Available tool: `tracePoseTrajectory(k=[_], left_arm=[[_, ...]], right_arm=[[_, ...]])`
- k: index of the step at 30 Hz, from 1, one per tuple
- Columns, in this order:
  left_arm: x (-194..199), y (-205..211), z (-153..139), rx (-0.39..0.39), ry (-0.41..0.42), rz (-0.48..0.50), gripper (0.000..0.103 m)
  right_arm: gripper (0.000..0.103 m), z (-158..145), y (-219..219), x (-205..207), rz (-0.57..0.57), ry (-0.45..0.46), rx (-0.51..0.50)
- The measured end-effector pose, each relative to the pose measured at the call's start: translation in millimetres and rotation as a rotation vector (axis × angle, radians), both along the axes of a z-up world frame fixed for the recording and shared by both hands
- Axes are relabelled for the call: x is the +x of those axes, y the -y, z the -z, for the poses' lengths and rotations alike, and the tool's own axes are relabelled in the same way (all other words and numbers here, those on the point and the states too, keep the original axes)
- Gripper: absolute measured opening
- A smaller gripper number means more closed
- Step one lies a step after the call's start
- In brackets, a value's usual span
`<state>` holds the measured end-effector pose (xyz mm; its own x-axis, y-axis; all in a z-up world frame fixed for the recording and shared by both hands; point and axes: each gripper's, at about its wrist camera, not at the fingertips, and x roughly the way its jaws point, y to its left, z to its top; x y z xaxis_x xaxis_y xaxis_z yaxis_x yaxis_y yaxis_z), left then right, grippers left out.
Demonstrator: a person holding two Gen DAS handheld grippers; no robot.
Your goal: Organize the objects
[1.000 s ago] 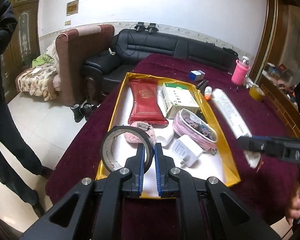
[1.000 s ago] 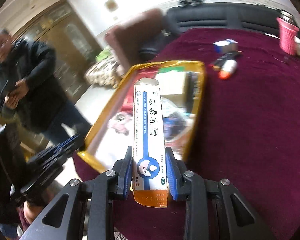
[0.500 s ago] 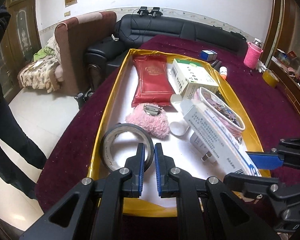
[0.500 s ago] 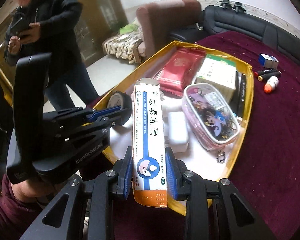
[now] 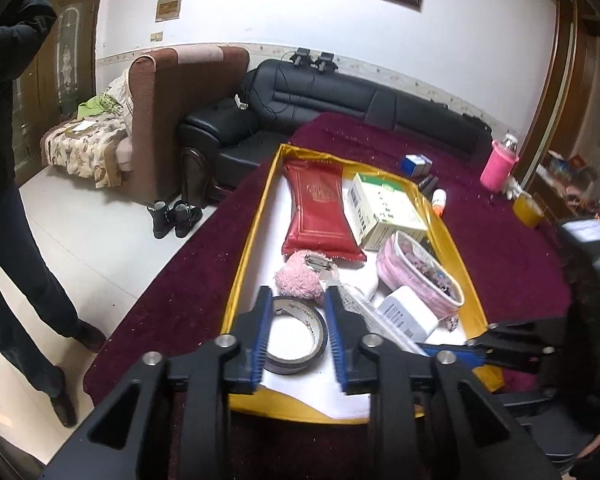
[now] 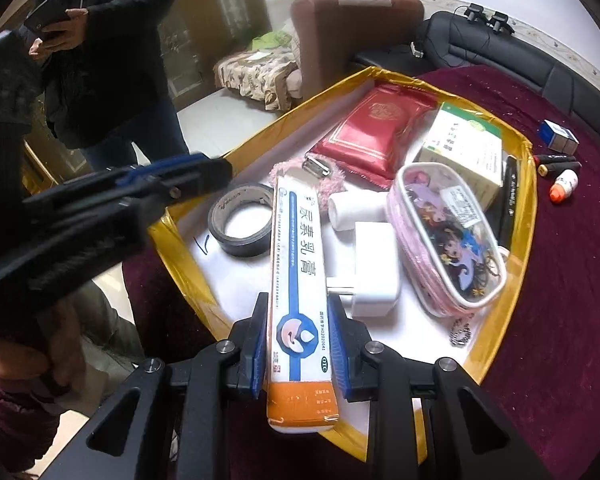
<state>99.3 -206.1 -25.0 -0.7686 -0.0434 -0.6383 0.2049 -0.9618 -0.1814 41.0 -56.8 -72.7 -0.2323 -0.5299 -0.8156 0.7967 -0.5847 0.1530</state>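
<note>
**Gold tray on maroon table: contents and gripper positions**

Container: shallow rectangular tray with gold foil walls and a white floor (image 6: 528, 216), standing on a round table covered in dark maroon cloth (image 6: 572, 280).

Contents of tray:
- Flat red foil packet with gold print (image 6: 376, 128), at the far end.
- White and green cardboard box (image 6: 464, 148), beside the packet on its right.
- Clear plastic pouch with pink trim and cartoon print (image 6: 448, 240), near the right wall, small items inside.
- Fluffy pink hair clip with a metal clasp (image 5: 300, 278), below the red packet.
- Small white roll (image 6: 352, 210), next to the pouch.
- White plug-in charger block (image 6: 374, 268), prongs toward the near edge.
- Grey roll of tape (image 6: 240, 222), lying flat at the near left corner.
- Small beaded bracelet (image 6: 460, 334), on the floor by the near right wall.

Outside tray, on the cloth: small blue and white box (image 6: 560, 136), dark markers (image 6: 556, 162), small white bottle with orange cap (image 6: 564, 186), pink bottle (image 5: 499, 164).

Task item: long white, blue and orange ointment carton (image 6: 300, 280), held above the tray's near end. Its long axis runs away from the camera, orange end nearest, far end pointing toward the hair clip.

Right gripper (image 6: 299, 356): jaws narrowly apart, clamped on the carton's sides near its orange end.

Left gripper (image 5: 296, 336): jaws have just been opening and stand part-way apart, empty, with the tape roll lying in line between the fingers but unpressed.
</note>
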Motion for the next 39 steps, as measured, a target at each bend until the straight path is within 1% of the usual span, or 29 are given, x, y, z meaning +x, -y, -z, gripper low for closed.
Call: tracePoseTrajectory(k=[1,3,6,7,9,11,14,17,19,20,22,29,34,39], left_arm=[[2,2,-2,0.004,-0.006,-0.007,0.037],[8,6,-5,0.02,-0.013,-0.026,0.054],[17,12,-10,0.042,-0.027,-0.048,0.065],[20,14,-12,0.043,-0.035,-0.054,0.067],[25,16,-16,0.03,-0.05,-0.075,0.076],[29,19,-18,0.02,-0.057,-0.094,0.081],[32,24,-17,0.026,-0.056,-0.111,0.082],[34,28,-15,0.043,-0.041,-0.125,0.083],[37,31,-13,0.051,-0.038,-0.133,0.083],[38,32,-13,0.053,-0.037,-0.138,0.083],[41,34,-13,0.052,-0.034,-0.15,0.083],[50,30,-17,0.039,-0.026,-0.16,0.083],[53,20,-22,0.024,-0.026,-0.149,0.083],[54,4,-29,0.006,-0.031,-0.128,0.084]], right_arm=[[0.03,1,2,0,-0.001,0.0,0.005],[0.03,3,4,0,-0.002,0.005,0.012],[0.03,6,6,-1,-0.001,0.011,0.024],[0.03,6,6,-2,0.0,0.012,0.027],[0.03,7,7,-2,-0.001,0.014,0.035],[0.03,7,7,-1,0.007,0.011,0.04],[0.033,4,6,3,0.007,0.017,0.041],[0.038,-4,5,10,0.016,-0.002,0.033],[0.049,-10,3,14,0.02,-0.014,0.025],[0.053,-14,2,17,0.024,-0.025,0.018],[0.063,-21,-1,20,0.027,-0.047,0.011],[0.075,-46,-17,39,0.071,-0.177,0.011],[0.08,-58,-36,43,0.12,-0.221,0.01],[0.082,-67,-60,39,0.194,-0.24,0.004]])
